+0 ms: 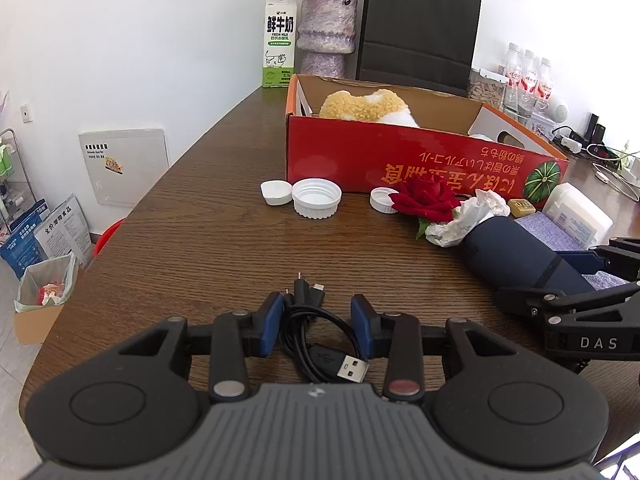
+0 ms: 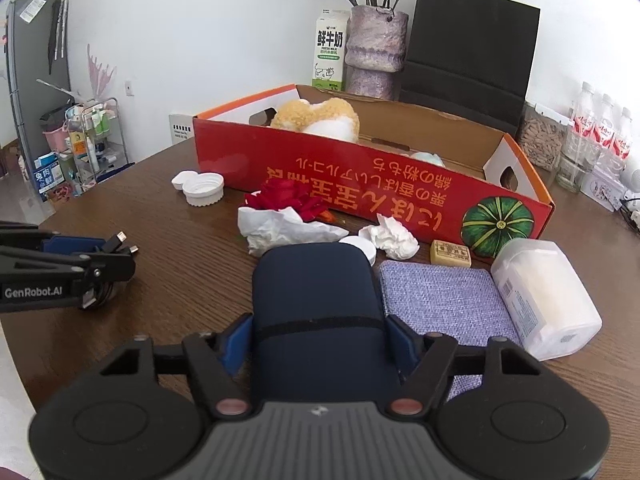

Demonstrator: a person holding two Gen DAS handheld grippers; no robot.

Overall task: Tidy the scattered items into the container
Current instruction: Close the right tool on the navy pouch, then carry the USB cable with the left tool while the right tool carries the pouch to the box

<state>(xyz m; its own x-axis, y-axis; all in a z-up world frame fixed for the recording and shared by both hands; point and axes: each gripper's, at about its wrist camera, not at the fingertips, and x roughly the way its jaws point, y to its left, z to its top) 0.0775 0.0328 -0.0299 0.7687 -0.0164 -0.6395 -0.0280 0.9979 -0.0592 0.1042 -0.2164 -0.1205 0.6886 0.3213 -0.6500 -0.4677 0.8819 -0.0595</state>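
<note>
A red cardboard box [image 1: 400, 160] [image 2: 360, 184] stands at the back of the wooden table with a tan plush toy [image 1: 364, 106] [image 2: 320, 118] inside. My left gripper [image 1: 318, 320] is open, its blue pads either side of a coiled black USB cable [image 1: 316, 332] lying on the table. My right gripper [image 2: 320, 340] is shut on a dark navy case [image 2: 316, 304] [image 1: 516, 248]. In front of the box lie white lids [image 1: 316, 198] [image 2: 202, 188], a red rose [image 1: 426, 198] [image 2: 292, 198] and crumpled tissues [image 1: 468, 216] [image 2: 390, 236].
A purple cloth [image 2: 440, 304], a clear tub [image 2: 548, 296] and a small yellow block [image 2: 450, 254] lie right of the case. A milk carton [image 1: 279, 40], vase [image 1: 326, 32], black paper bag [image 1: 420, 28] and water bottles [image 1: 528, 76] stand behind the box.
</note>
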